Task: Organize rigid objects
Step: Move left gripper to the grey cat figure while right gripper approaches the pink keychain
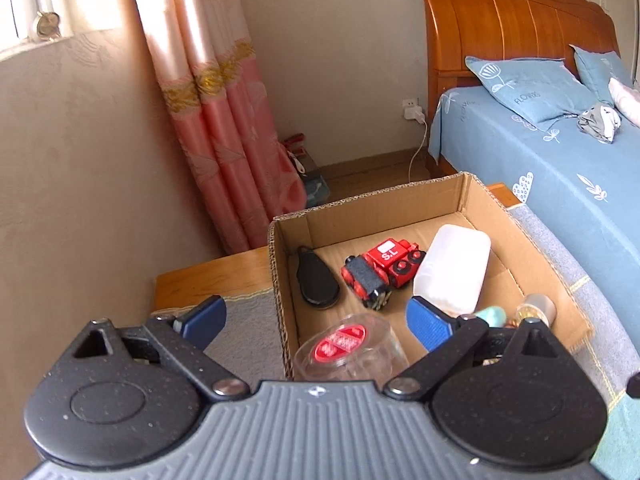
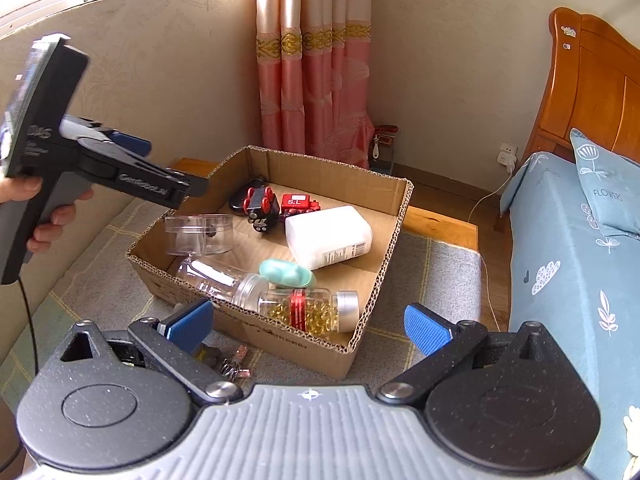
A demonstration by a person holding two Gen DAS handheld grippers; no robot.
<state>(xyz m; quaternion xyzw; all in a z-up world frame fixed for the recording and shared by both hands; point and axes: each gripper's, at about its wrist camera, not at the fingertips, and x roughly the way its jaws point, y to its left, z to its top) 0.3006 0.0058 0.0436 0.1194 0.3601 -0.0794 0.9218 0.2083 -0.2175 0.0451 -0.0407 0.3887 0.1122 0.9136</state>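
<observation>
- Right wrist view: right hand-held gripper [image 2: 308, 326] gapes, grasping nothing, near the cardboard box [image 2: 384, 280] on the worktop [image 2: 444, 264];
- pill bottle [image 2: 310, 310], white bottle [image 2: 328, 236], toy train [image 2: 298, 204] lie inside;
- left hand-held gripper [image 1: 310, 320] released above the clear jar [image 1: 344, 346].

The red toy train [image 1: 390, 266] in the cardboard box [image 1: 532, 248] reads "S.L" on a white panel. The blue pillow [image 1: 528, 90] on the bed reads "FLOWERS". The left tool [image 2: 132, 148] carries small lettering, too blurred to read.
</observation>
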